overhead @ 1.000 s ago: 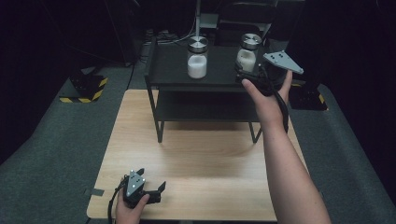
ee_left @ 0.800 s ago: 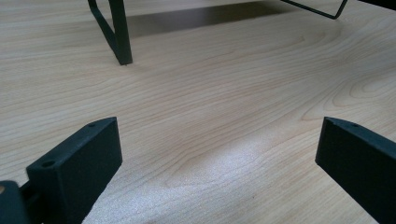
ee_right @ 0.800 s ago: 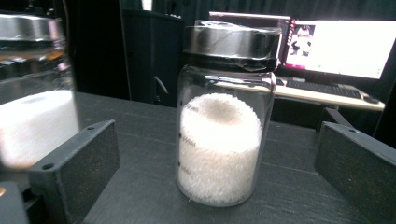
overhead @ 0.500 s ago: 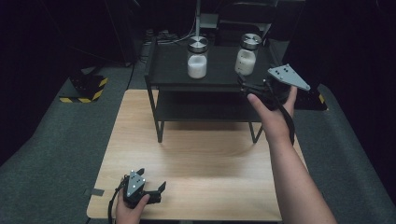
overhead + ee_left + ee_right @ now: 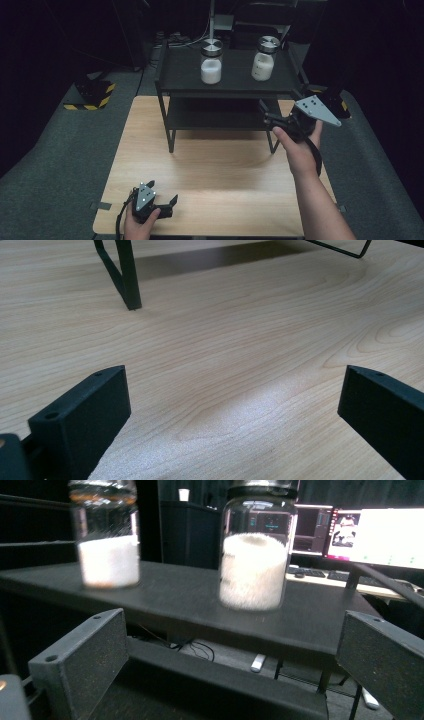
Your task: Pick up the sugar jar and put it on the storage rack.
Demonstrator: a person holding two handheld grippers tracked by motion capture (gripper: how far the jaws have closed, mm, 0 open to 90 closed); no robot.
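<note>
While my right gripper (image 5: 280,121) hangs in the air just off the shelf's front right corner, its jaws are spread wide with nothing between them. I hold it tipped up toward the top of the black shelf (image 5: 235,82) so I can look at the two jars there. The jar on the right (image 5: 257,547) is the near one for this hand. In the high view it stands at about twelve o'clock from my right gripper, a bit toward eleven, on the top deck near the right edge. It stands upright, has a shiny lid, and is more than half full of white stuff. The other jar (image 5: 211,62) stands upright too, well apart from it, toward nine o'clock along the same deck. I think they sit apart so my wide jaws can fit around one without bumping the other.

My left gripper (image 5: 160,204) rests low on the wooden bench (image 5: 220,170), near the front edge at about seven o'clock. Its jaws are spread too, with bare wood between them. I keep it there so it stays out of the way of my right arm.
</note>
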